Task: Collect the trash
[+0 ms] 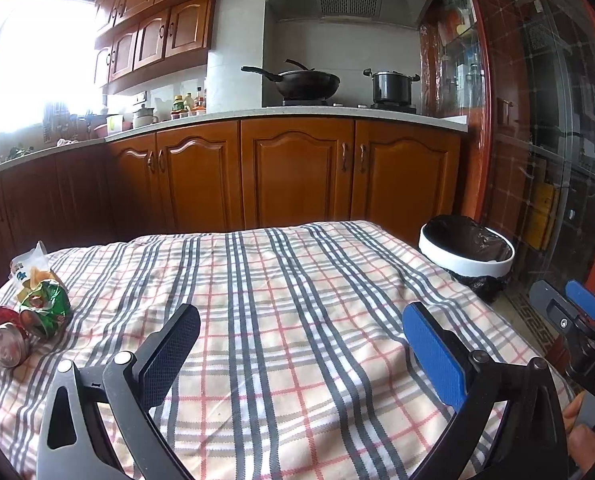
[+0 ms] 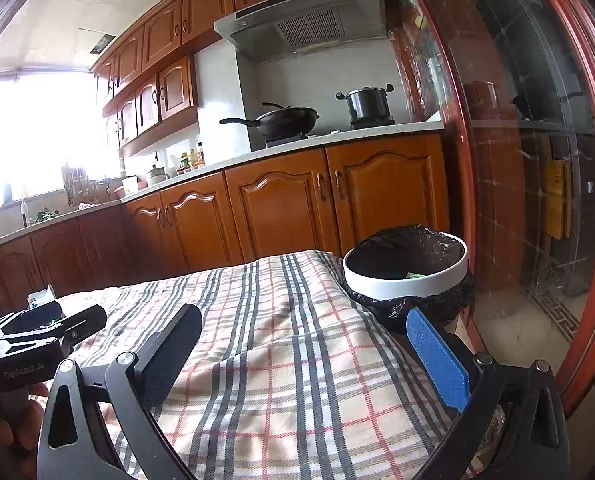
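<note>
Trash lies at the table's left edge in the left wrist view: a crushed red can (image 1: 5,338), a crumpled green wrapper (image 1: 45,306) and a clear snack bag (image 1: 29,270). My left gripper (image 1: 301,328) is open and empty above the checked tablecloth (image 1: 289,300), right of the trash. The white-rimmed bin with a black bag (image 1: 467,258) stands off the table's far right corner. My right gripper (image 2: 305,330) is open and empty over the table's right side, near the bin (image 2: 405,270). A green scrap (image 2: 411,275) shows inside the bin.
Wooden kitchen cabinets (image 1: 297,176) run behind the table, with a wok (image 1: 305,82) and a pot (image 1: 391,86) on the stove. A red-framed glass door (image 2: 537,160) stands at the right. The other gripper shows at each view's edge (image 1: 577,312) (image 2: 45,328).
</note>
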Demonstrator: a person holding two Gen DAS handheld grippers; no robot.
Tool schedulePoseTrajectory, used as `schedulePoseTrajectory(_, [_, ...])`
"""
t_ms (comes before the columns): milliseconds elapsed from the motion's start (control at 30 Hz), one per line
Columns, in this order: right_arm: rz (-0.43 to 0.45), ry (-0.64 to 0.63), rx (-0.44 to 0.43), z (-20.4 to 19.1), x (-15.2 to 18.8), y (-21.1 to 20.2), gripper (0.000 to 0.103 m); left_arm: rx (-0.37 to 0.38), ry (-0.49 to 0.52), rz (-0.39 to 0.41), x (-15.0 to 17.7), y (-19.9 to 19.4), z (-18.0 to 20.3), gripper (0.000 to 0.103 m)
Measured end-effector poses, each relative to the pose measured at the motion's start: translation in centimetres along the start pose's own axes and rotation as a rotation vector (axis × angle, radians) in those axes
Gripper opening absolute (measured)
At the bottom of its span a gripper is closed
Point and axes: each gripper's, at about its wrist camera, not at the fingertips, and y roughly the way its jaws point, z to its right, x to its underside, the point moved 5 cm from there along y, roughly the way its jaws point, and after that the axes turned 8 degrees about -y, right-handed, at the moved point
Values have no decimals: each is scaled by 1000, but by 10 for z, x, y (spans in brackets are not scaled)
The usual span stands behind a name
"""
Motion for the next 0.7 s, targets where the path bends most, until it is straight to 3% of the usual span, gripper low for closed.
schedulePoseTrajectory(700, [-4,5,8,2,3,1,103,5,15,16,4,7,-9,102])
